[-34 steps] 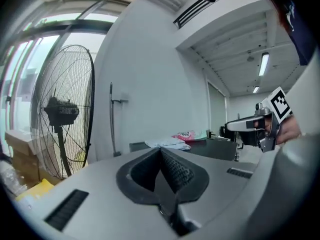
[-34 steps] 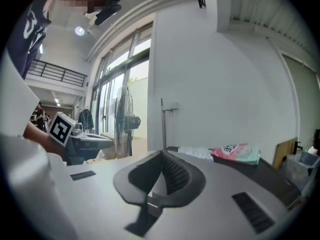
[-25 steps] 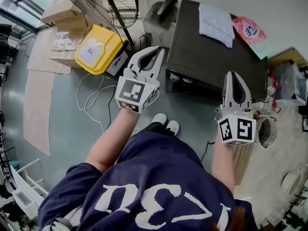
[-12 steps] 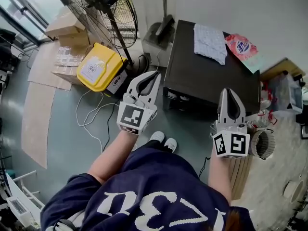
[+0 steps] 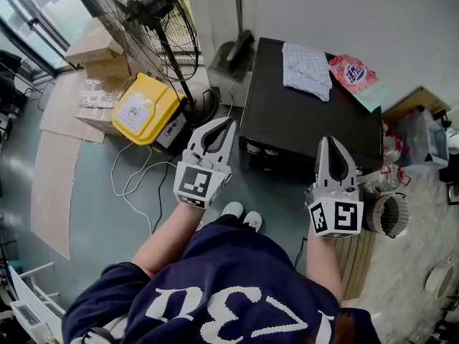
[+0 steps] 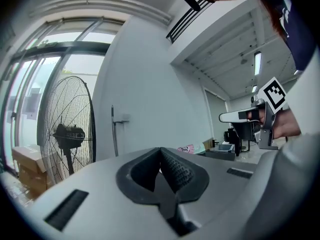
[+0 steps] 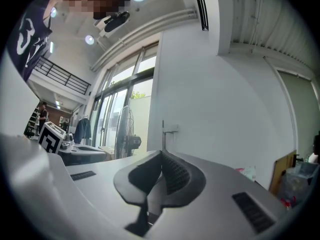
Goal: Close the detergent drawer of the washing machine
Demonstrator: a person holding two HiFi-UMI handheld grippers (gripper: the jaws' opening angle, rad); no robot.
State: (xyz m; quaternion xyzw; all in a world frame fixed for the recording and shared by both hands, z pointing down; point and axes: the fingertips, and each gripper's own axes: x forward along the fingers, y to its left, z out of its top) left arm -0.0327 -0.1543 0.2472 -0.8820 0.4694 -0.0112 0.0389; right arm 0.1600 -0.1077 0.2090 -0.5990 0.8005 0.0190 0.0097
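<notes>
Lifted slightly, the left hand-held gripper (image 5: pixel 229 122) and right hand-held gripper (image 5: pixel 326 140) face the washing machine (image 5: pixel 308 120), jaws together, empty.

The washing machine (image 5: pixel 308 131), upper right, has a dark, smooth, dull top. The cloth (image 5: pixel 307 70) on it looks soft. The yellow box (image 5: pixel 142 104) is smooth plastic. The fan (image 5: pixel 136 20) is thin metal wire. The left gripper (image 6: pixel 160 150) is dull grey plastic with bumpy pads (image 6: pixel 177 171).

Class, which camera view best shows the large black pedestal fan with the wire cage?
The left gripper view: the large black pedestal fan stands upright, round cage and motor plain. The head view sees the fan from steeply above, cage cut by the top edge. The right gripper view shows the fan small and far off.
</notes>
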